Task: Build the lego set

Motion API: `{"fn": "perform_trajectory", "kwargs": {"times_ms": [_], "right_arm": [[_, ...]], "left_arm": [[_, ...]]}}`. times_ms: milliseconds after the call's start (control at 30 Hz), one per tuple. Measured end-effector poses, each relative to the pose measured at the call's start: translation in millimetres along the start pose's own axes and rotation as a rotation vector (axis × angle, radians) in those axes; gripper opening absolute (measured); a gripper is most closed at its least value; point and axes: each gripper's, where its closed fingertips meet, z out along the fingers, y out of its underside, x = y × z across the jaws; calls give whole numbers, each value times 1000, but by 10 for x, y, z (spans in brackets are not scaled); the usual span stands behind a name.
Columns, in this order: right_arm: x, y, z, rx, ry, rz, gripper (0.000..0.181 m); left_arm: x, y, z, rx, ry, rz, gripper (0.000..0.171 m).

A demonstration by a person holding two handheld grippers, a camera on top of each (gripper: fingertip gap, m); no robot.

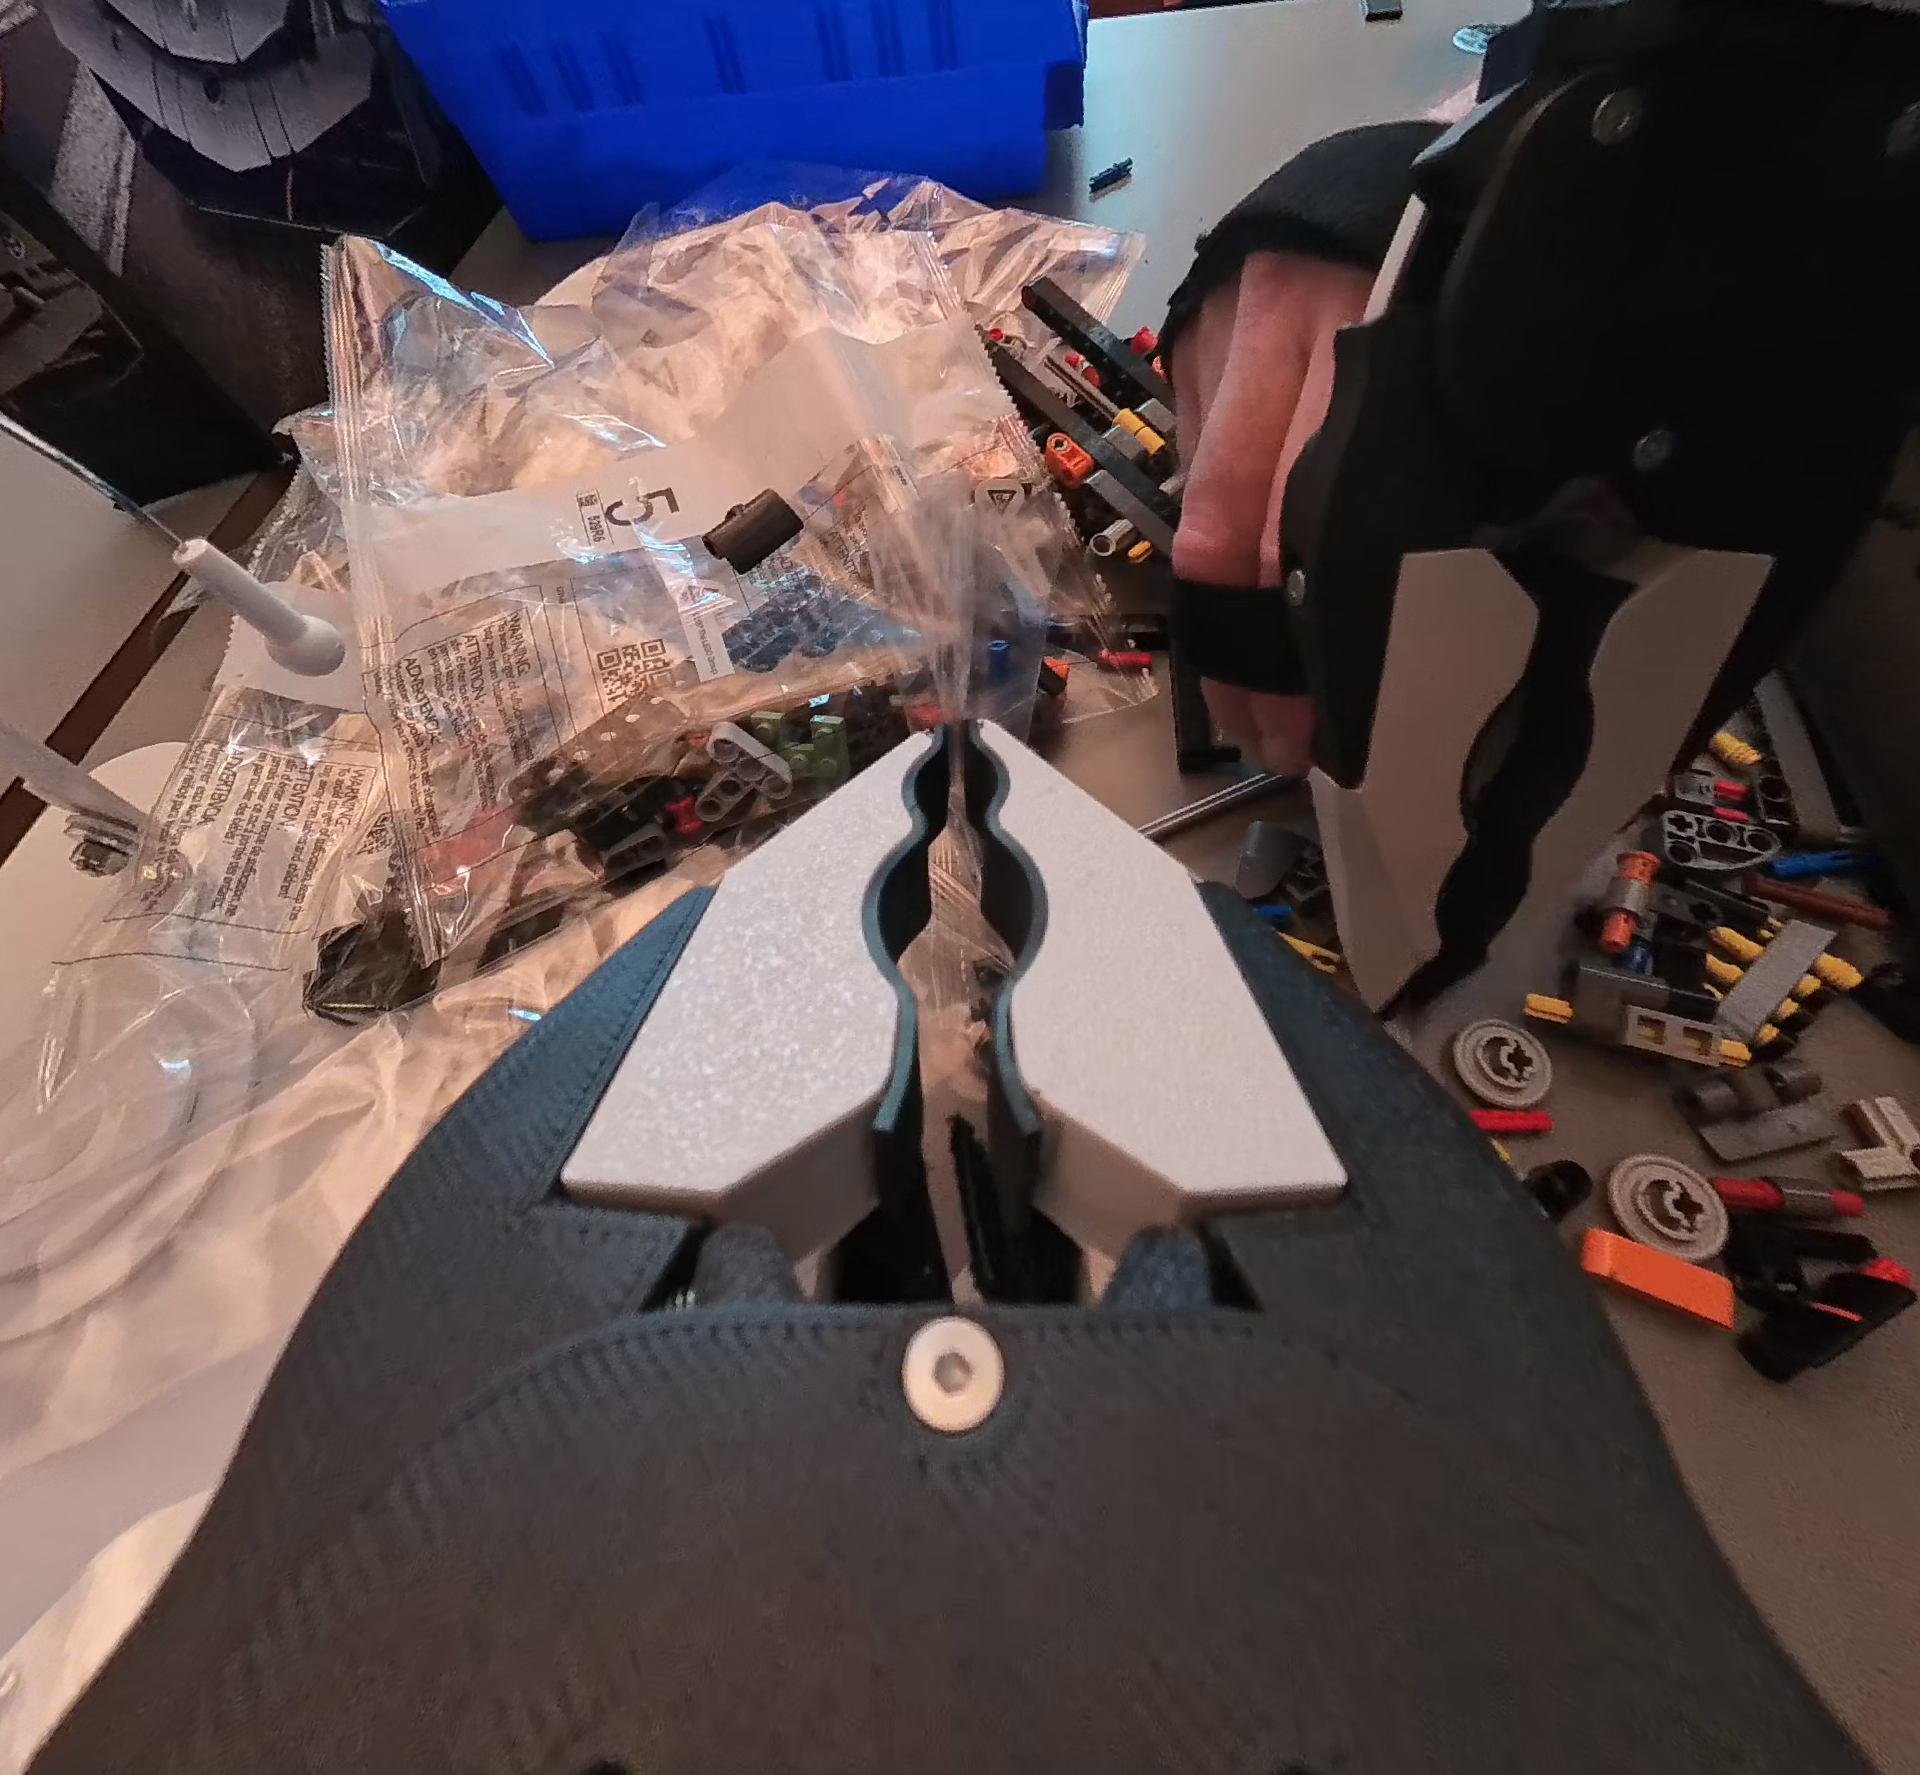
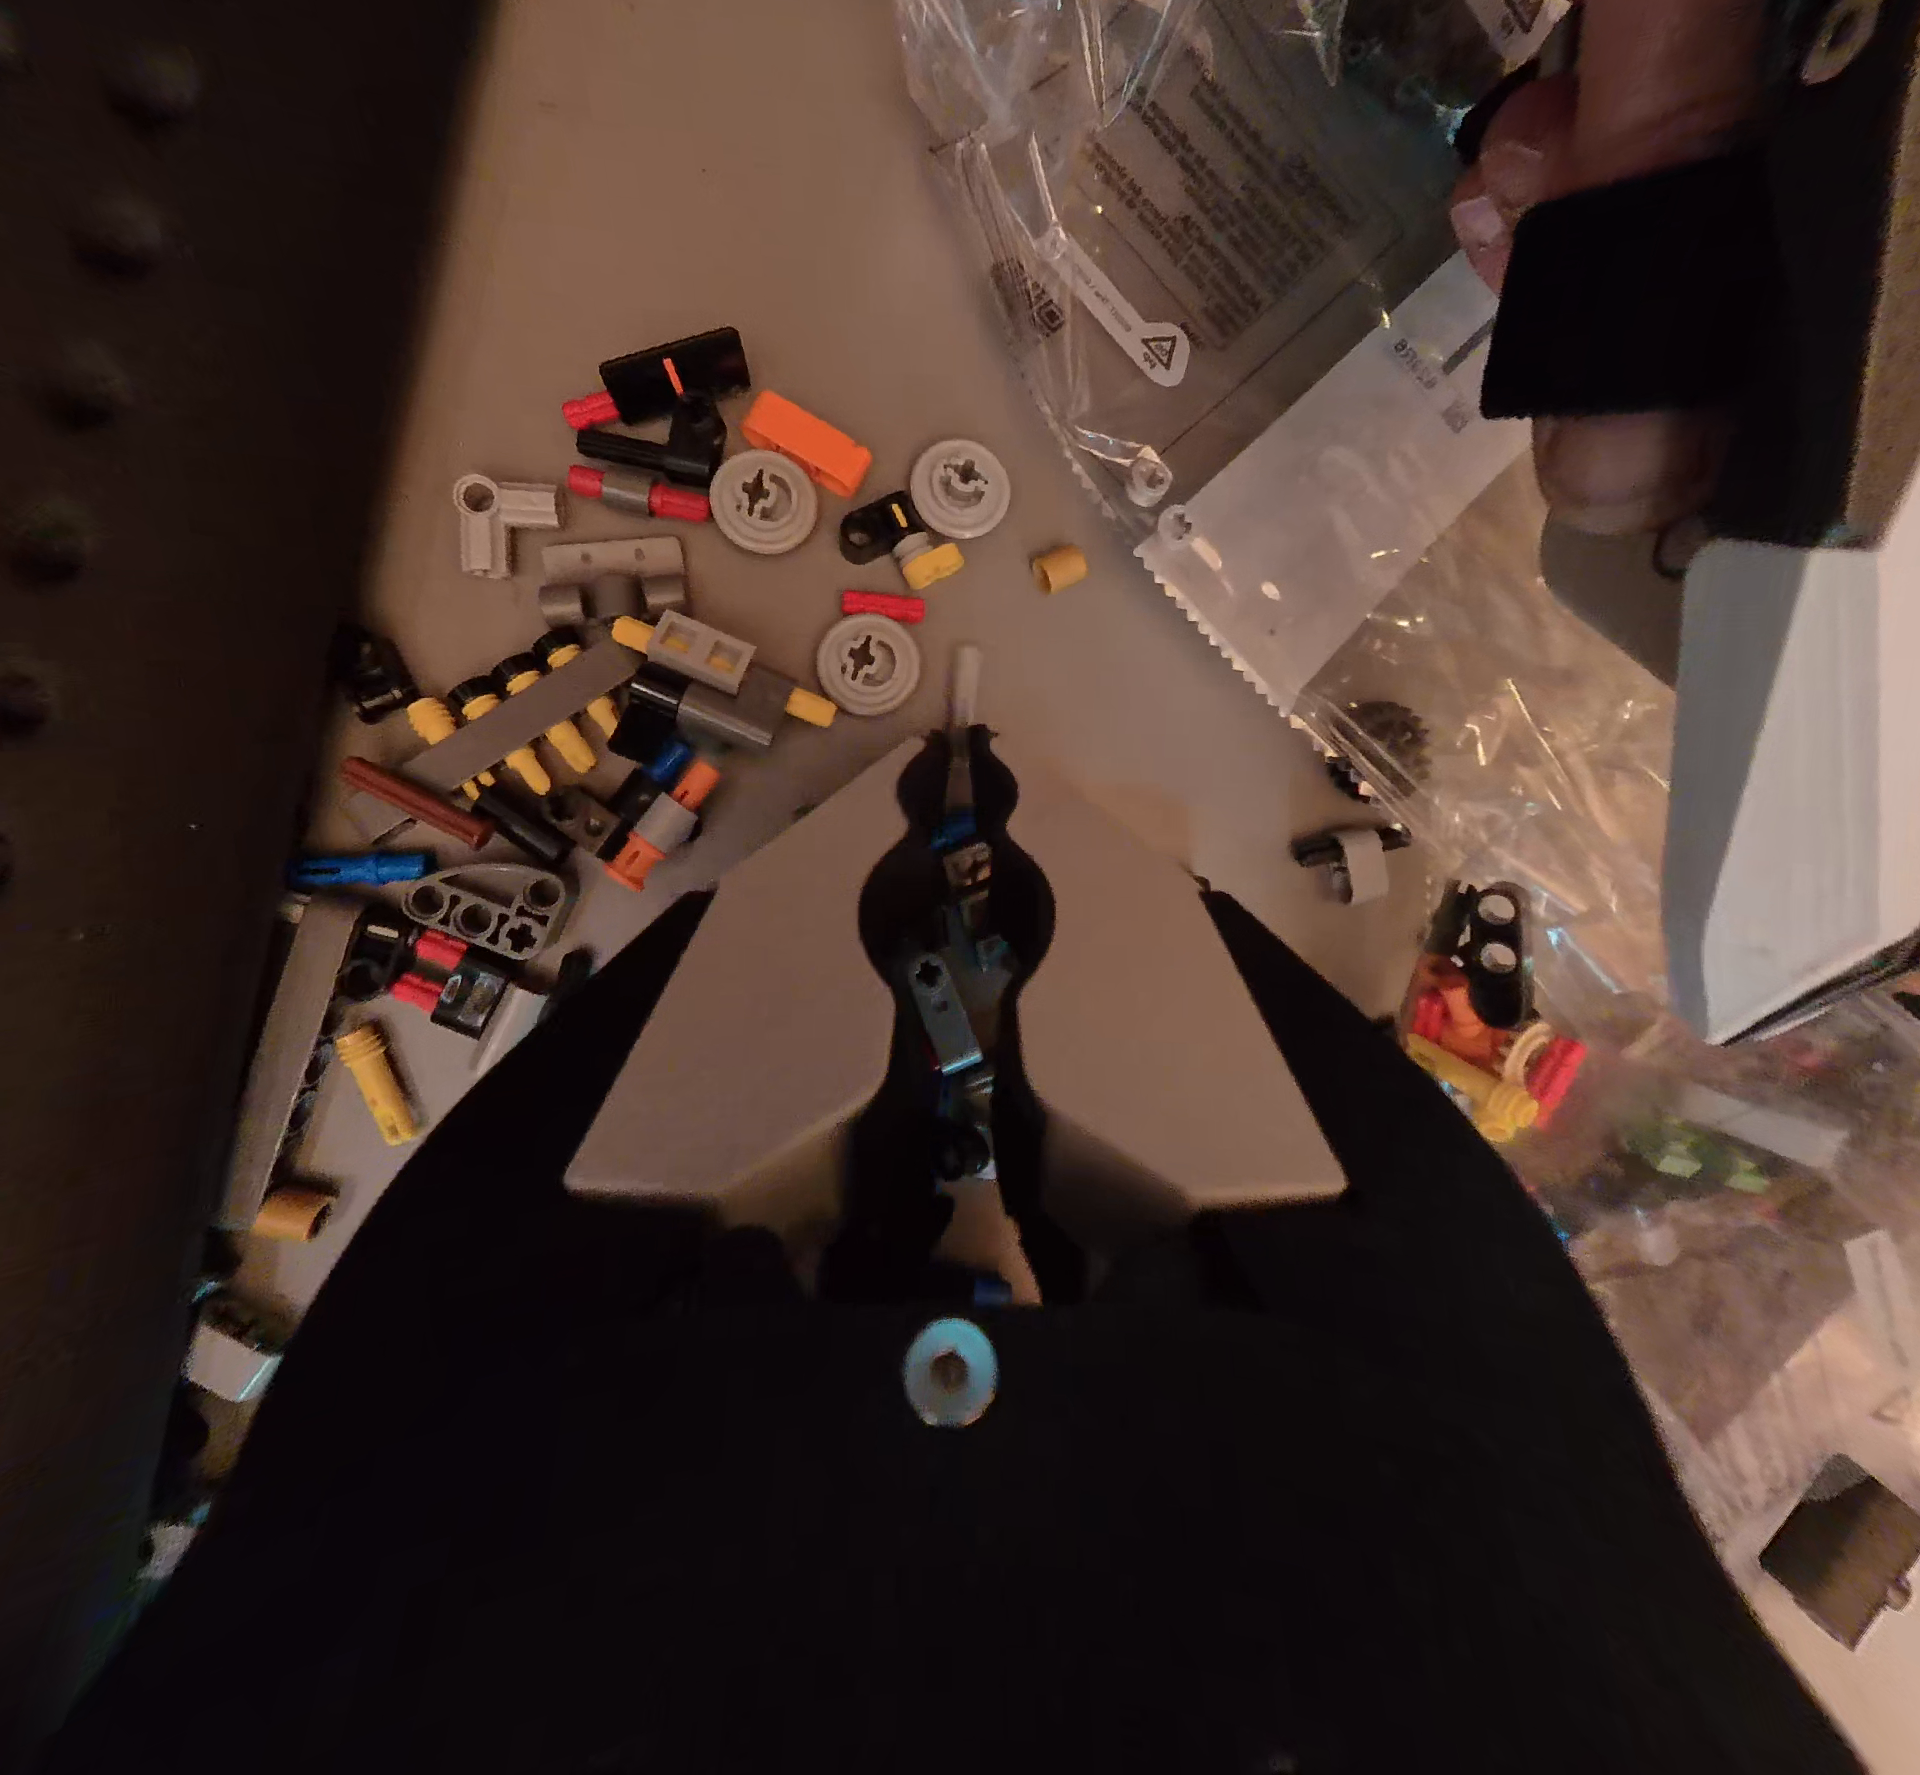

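Note:
My left gripper [image 1: 958, 738] is shut on the clear film of a plastic bag [image 1: 582, 499] that holds several lego parts; the film runs down between both pads. The bag also shows in the right wrist view [image 2: 1226, 198], with the left gripper's pale finger [image 2: 1787, 790] beside it. My right gripper [image 2: 961, 738] points down at the table and is shut on a thin light-grey pin [image 2: 966, 681] that sticks out past its tips. It hangs over a pile of loose parts [image 2: 623, 686]. The right gripper also shows in the left wrist view [image 1: 1439, 977], held by a hand [image 1: 1247, 437].
A blue bin [image 1: 748, 32] stands behind the bags. A partly built black beam frame [image 1: 1101, 416] lies past the bag. Grey pulley wheels [image 2: 868, 665] and an orange piece [image 2: 805, 439] lie on the table [image 2: 727, 167]. A dark studded object [image 2: 156, 375] borders the pile. The tips of one gripper are about 11 cm away from the tips of the other.

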Motion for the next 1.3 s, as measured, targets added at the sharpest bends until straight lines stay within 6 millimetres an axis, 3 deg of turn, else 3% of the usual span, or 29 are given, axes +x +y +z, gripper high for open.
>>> {"fn": "perform_trajectory", "kwargs": {"times_ms": [200,400,567,733,1033,1300], "right_arm": [[160,-18,-150,41,73,13,0],[621,43,-685,133,311,75,0],[901,286,-1014,97,483,114,0],[958,436,-1038,18,532,103,0],[1048,421,-1212,43,615,113,0],[1034,416,-1154,15,617,96,0]], "left_arm": [[0,-2,-1,1,0,0,0],[4,-12,-8,3,1,2,0],[7,-12,-5,1,2,3,0],[11,-9,1,-1,3,3,0],[10,-9,1,-1,3,3,0],[12,-9,3,-2,3,3,0]]}}
